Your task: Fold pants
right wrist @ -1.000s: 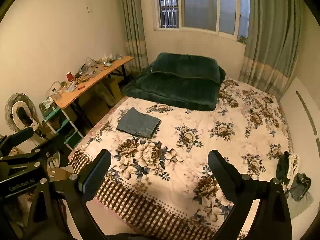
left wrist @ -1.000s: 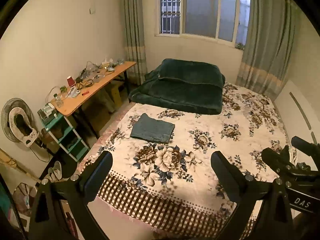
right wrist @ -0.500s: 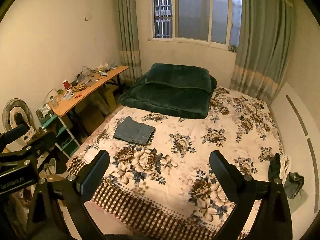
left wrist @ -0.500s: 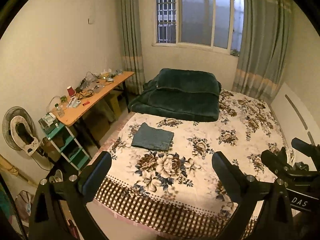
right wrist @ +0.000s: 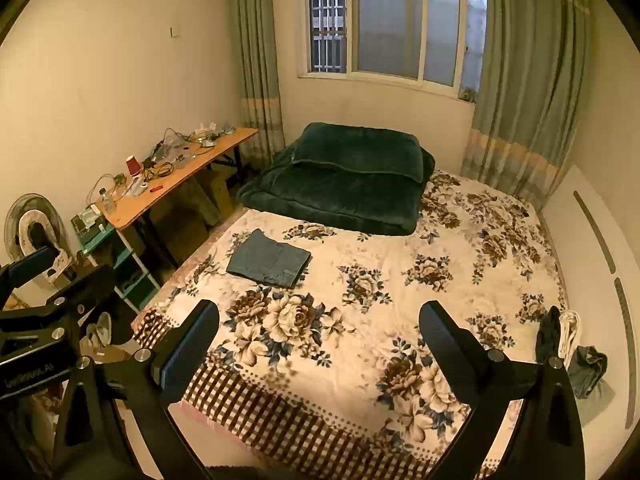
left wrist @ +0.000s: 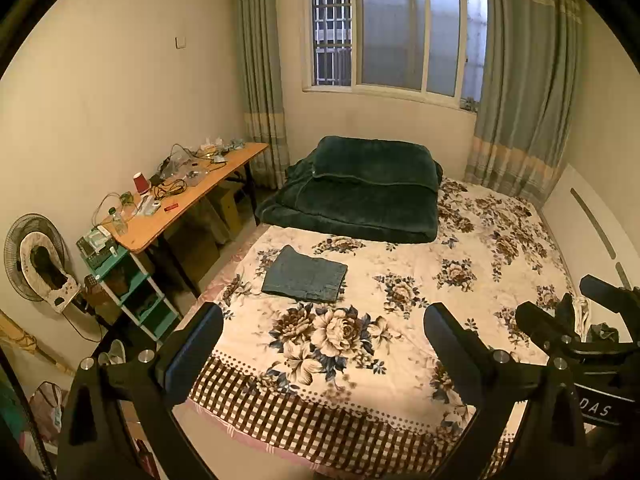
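Observation:
A pair of dark blue-grey pants [left wrist: 305, 276] [right wrist: 269, 259] lies folded into a flat rectangle on the left side of the flowered bed cover [left wrist: 400, 320] [right wrist: 400, 292]. My left gripper [left wrist: 322, 348] stands open near the foot of the bed, well short of the pants, with nothing between its fingers. My right gripper [right wrist: 318, 344] is open too, beside the left one and equally far from the pants. The right gripper's body shows at the right edge of the left wrist view, and the left gripper's body at the left edge of the right wrist view.
A folded dark green quilt [left wrist: 360, 188] lies at the head of the bed. A small heap of clothes [right wrist: 572, 344] sits at the bed's right edge by a white panel. Left of the bed stand a cluttered wooden desk [left wrist: 188, 200], a teal shelf [left wrist: 132, 292] and a fan [left wrist: 36, 256].
Both grippers have drawn back and up from the bed, so the pants look smaller and more of the window and room shows. The pants lie unmoved.

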### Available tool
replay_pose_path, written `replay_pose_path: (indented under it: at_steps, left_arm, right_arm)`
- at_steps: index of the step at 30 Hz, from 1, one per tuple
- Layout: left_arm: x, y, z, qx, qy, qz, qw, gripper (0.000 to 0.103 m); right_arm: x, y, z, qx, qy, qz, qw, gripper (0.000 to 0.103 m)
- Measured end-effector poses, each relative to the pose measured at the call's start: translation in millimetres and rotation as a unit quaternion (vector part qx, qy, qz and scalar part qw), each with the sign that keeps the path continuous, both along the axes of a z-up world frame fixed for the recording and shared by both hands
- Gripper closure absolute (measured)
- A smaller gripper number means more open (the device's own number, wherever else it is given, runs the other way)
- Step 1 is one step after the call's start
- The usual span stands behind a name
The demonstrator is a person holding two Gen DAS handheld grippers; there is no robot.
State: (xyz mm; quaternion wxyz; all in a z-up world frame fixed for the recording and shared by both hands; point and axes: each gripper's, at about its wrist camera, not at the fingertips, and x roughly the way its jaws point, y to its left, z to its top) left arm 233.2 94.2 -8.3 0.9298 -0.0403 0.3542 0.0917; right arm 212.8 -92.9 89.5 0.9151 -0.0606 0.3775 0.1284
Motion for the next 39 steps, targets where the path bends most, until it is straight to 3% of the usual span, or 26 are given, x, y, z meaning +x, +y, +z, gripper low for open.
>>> replay_pose_path:
  at_steps: [19,39]
  left_arm:
    - [-1,-1,-6,-0.005,0.001,0.004,1.0000,0.000]
    - [5,-1,-4,0.000,-0.003,0.018,0.9998,0.000]
  right_arm:
    - [11,-17,-20,0.009,0.019,0.004,1.000,0.001]
    - [27,-21,-13,0.020,0.016,-0.001,1.000,0.001]
